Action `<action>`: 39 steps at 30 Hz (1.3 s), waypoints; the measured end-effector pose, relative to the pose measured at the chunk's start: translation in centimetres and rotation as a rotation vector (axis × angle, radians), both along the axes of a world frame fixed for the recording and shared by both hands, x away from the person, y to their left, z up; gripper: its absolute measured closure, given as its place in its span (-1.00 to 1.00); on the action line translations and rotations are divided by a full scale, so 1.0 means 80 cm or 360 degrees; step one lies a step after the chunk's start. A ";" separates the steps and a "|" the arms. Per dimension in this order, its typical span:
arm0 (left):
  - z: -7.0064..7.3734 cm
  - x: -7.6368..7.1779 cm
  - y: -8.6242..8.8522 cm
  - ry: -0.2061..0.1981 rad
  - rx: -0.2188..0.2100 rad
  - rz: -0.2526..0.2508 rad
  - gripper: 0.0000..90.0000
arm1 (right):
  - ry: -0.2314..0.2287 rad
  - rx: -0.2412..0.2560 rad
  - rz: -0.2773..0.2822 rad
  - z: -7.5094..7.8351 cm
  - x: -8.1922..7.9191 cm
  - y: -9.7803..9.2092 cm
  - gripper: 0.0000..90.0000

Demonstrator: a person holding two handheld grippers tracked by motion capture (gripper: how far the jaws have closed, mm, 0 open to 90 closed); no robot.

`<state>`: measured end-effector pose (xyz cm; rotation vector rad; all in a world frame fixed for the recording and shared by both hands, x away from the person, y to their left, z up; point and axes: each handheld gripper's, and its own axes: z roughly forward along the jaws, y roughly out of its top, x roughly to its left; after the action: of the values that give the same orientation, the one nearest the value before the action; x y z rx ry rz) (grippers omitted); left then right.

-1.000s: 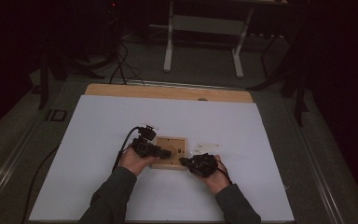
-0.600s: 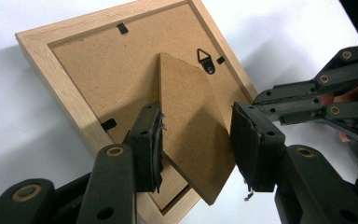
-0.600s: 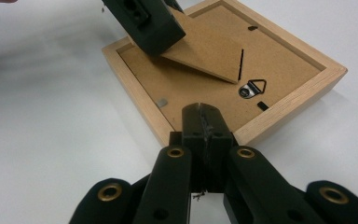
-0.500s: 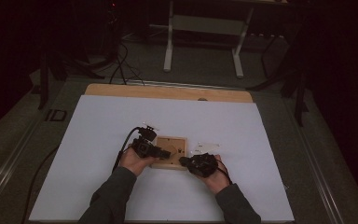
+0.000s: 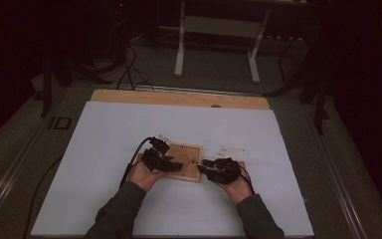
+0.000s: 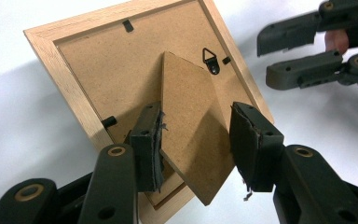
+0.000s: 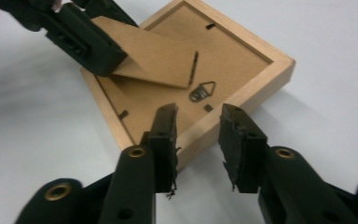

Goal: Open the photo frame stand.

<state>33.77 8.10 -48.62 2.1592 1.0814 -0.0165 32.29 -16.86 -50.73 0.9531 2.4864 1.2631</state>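
Observation:
A light wooden picture frame [image 5: 188, 174] lies face down on the white table [image 5: 129, 129]. Its brown backing carries a metal hanger [image 6: 210, 59] and a cardboard stand flap [image 6: 191, 116], which is lifted off the backing. My left gripper [image 6: 198, 112] is open, its jaws on either side of the flap, whose face rests against the left pad. My right gripper [image 7: 200, 112] is open over the frame's near rim [image 7: 242, 88], close to the hanger [image 7: 201, 91]. In the high view the left gripper [image 5: 161, 162] is over the frame's left part and the right gripper [image 5: 211, 172] at its right corner.
A small clear sheet [image 5: 231, 149] lies on the table just right of the frame. A bare wooden strip [image 5: 179, 98] runs along the table's far edge. Cables [image 5: 129, 64] and a white table stand [image 5: 219, 30] are on the floor beyond.

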 end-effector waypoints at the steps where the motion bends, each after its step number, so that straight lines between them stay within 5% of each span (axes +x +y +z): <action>1: 0.000 -0.002 0.000 -0.0018 -0.0001 -0.0001 0.26 | 0.0003 -0.0001 -0.0003 0.001 0.001 -0.001 0.41; 14: -0.001 -0.022 0.000 -0.0204 0.0017 -0.0044 0.26 | 0.0107 0.0080 -0.0035 0.002 0.012 -0.012 0.10; 29: -0.007 -0.046 0.002 -0.0411 -0.0011 -0.0051 0.27 | 0.0159 0.0172 -0.0079 0.012 0.040 -0.006 -0.02; 39: -0.008 -0.054 0.001 -0.0507 -0.0010 -0.0081 0.27 | 0.0284 0.0235 -0.0079 0.006 0.054 -0.005 -0.16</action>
<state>29.43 8.19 -49.23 2.0946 0.8416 0.2905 36.61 -17.28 -50.26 1.2049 2.5094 1.4201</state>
